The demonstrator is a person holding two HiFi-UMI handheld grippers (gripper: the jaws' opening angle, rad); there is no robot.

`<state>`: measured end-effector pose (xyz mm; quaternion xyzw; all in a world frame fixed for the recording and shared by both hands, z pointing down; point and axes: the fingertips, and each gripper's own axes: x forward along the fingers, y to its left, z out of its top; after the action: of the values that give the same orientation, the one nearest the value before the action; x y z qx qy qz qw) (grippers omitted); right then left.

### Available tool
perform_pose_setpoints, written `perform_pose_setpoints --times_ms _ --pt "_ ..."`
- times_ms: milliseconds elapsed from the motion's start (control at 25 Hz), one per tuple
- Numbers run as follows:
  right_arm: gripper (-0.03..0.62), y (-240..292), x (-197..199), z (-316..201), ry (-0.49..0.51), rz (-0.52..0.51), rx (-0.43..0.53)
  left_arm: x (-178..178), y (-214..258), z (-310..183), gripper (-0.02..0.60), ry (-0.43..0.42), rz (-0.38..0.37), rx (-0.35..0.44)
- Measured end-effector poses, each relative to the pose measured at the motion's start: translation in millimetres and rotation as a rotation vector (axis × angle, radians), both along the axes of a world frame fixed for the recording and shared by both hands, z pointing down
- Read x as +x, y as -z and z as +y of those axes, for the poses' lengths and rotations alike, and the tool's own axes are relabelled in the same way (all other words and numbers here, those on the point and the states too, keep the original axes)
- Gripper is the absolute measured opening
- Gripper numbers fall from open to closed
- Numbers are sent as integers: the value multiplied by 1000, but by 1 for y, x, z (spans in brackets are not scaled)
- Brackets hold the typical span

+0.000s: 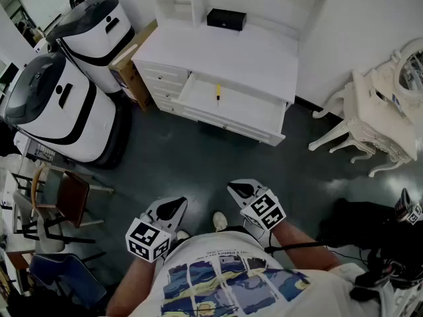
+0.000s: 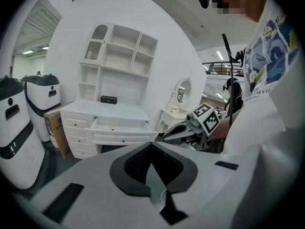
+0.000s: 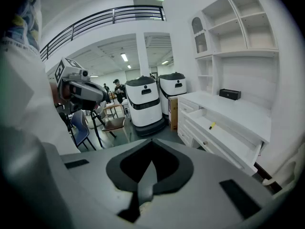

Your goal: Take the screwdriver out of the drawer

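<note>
A small yellow-handled screwdriver (image 1: 217, 94) lies in the open top drawer (image 1: 198, 102) of a white desk across the floor. The same screwdriver (image 2: 112, 127) shows far off in the left gripper view, and the screwdriver (image 3: 212, 125) again in the right gripper view. My left gripper (image 1: 174, 207) and right gripper (image 1: 236, 190) hang close to my body, well short of the desk. Both point toward it and slightly down. In each gripper view the jaws meet at a point with nothing between them. The right gripper (image 2: 165, 137) also crosses the left gripper view.
Two white machines (image 1: 56, 104) (image 1: 92, 28) with black trim stand left of the desk, beside a cardboard box (image 1: 129, 65). A black box (image 1: 226, 19) sits on the desk top. Chairs (image 1: 66, 197) stand at the left, an ornate white table (image 1: 377, 117) at the right.
</note>
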<state>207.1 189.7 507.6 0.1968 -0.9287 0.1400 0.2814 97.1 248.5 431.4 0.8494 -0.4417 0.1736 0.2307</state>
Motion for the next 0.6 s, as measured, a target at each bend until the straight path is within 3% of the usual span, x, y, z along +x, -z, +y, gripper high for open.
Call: perform_pose_setpoints --times_ms 360,600 --pt "25 -18 28 -23 -14 3 -24 29 -5 -26 14 -8 -18 -1" --pt "25 -32 23 -41 -50 8 -68 22 -13 -47 14 -37 -10 -12"
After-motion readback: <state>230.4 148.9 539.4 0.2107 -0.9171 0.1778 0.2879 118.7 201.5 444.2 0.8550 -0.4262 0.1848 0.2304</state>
